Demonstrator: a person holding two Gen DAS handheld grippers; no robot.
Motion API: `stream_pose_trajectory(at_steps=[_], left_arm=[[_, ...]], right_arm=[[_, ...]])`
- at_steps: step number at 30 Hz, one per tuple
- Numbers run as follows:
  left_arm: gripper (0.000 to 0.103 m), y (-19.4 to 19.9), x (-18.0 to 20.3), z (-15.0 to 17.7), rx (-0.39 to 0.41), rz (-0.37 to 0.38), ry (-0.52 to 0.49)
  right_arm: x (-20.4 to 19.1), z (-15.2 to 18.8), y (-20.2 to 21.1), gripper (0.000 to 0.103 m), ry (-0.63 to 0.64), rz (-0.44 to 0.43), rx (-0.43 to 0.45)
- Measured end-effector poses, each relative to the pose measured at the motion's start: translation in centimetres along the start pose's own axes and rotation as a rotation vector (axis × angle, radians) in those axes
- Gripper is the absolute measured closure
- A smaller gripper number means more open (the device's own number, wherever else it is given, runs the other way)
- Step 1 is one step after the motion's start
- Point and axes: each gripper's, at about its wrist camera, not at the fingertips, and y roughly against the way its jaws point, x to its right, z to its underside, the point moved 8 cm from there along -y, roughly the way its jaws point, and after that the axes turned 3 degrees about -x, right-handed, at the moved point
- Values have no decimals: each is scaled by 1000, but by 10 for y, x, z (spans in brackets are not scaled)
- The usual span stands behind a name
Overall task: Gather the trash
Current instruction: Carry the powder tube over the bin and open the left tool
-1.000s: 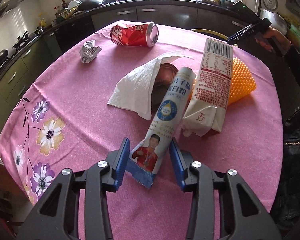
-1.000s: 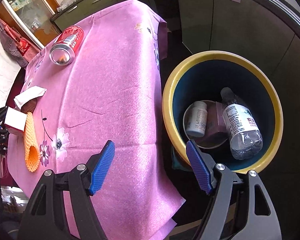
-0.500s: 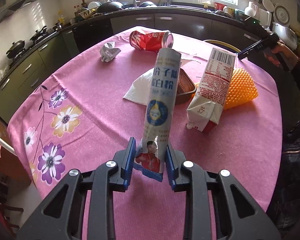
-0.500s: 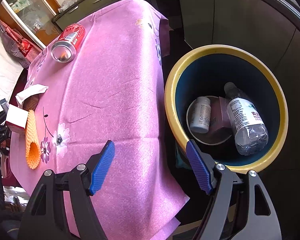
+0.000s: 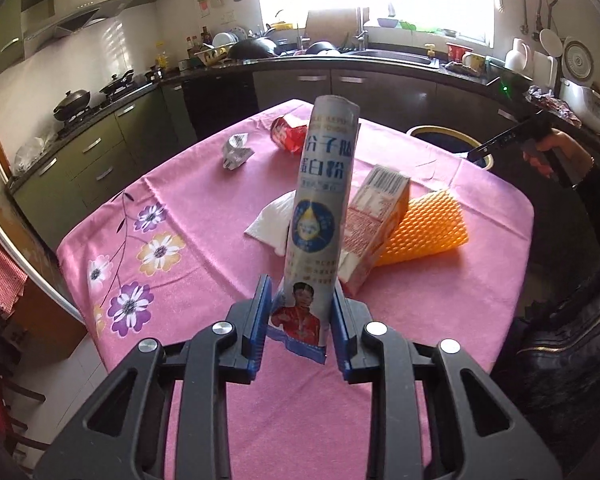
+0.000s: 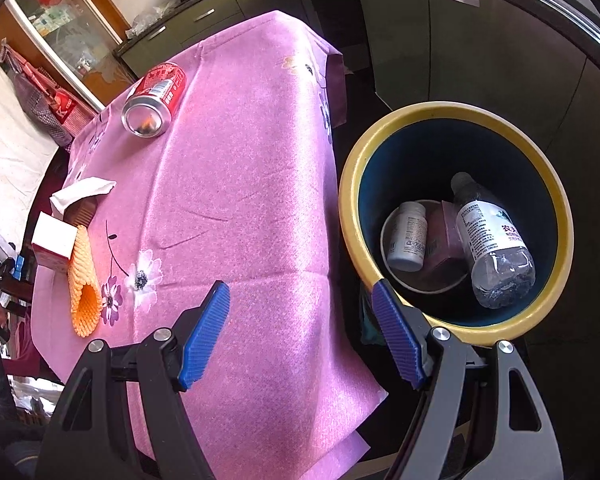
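The printed powder sachet (image 5: 320, 216) stands lifted above the pink tablecloth (image 5: 204, 208), its lower end clamped between the left gripper's (image 5: 300, 320) narrowed jaws. The right gripper (image 6: 300, 336) gapes wide, empty, beside the yellow-rimmed bin (image 6: 350, 208).

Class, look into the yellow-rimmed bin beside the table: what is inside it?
In the bin: a clear water bottle, a white pill bottle and a pinkish box, lying over a round bowl. Anything beneath them is covered.

The left gripper (image 5: 300, 320) now has its jaws closed on the powder packet (image 5: 320, 216), which stands lifted off the tabletop (image 5: 204, 240) where it lay before.
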Motion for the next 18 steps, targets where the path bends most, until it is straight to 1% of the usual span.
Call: stream_pose_trajectory(at_steps=[2, 4, 9, 12, 16, 18], left_arm=[[76, 0, 19, -13, -7, 21, -12], [76, -1, 44, -29, -6, 65, -32], [76, -18, 117, -74, -21, 231, -65], [76, -37, 162, -104, -32, 327, -90], [76, -71, 220, -148, -49, 427, -133], [76, -94, 246, -171, -63, 454, -142]], right_arm=[[5, 4, 8, 30, -20, -11, 25], [13, 10, 16, 30, -46, -17, 51], [47, 32, 39, 30, -133, -18, 106], [74, 46, 54, 30, -193, -10, 148], [105, 66, 72, 30, -262, -20, 196], [119, 76, 78, 30, -292, -26, 214]])
